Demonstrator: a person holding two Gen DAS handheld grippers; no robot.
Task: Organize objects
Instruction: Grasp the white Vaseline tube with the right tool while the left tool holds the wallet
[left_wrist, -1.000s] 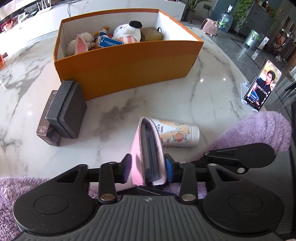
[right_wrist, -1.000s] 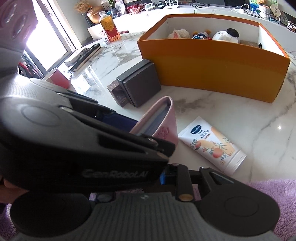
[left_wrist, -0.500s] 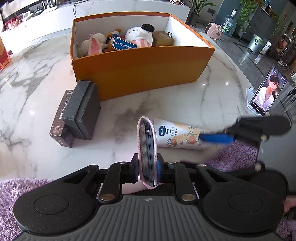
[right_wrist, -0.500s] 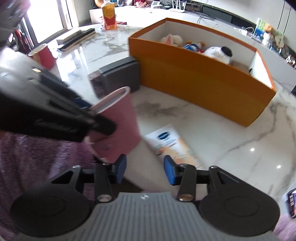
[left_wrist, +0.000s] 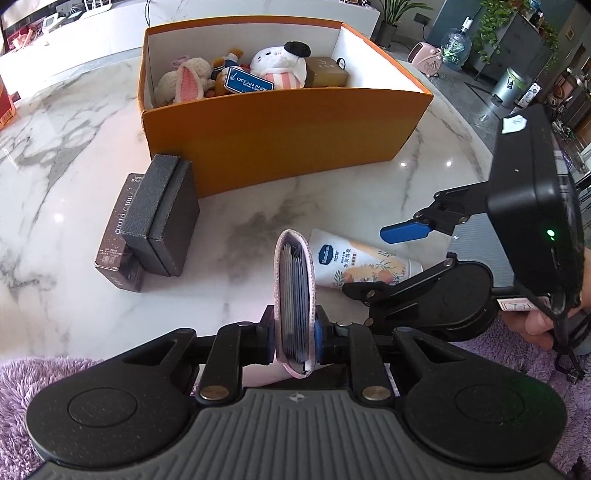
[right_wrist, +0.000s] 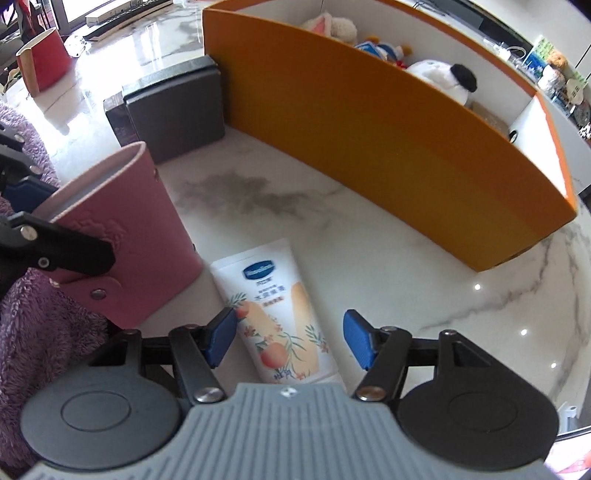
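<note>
Near the bench's (left_wrist: 258, 221) front edge, my left gripper (left_wrist: 294, 334) clamps the pink card holder (left_wrist: 293, 295); right fingers (right_wrist: 221, 334) are opening astride the lotion tube (right_wrist: 280, 314), ready to close.

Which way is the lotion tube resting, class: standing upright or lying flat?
Lying flat. The lotion tube rests lengthwise on the marble table, printed side up, between the opening, non-touching jaws of the right gripper.
</note>
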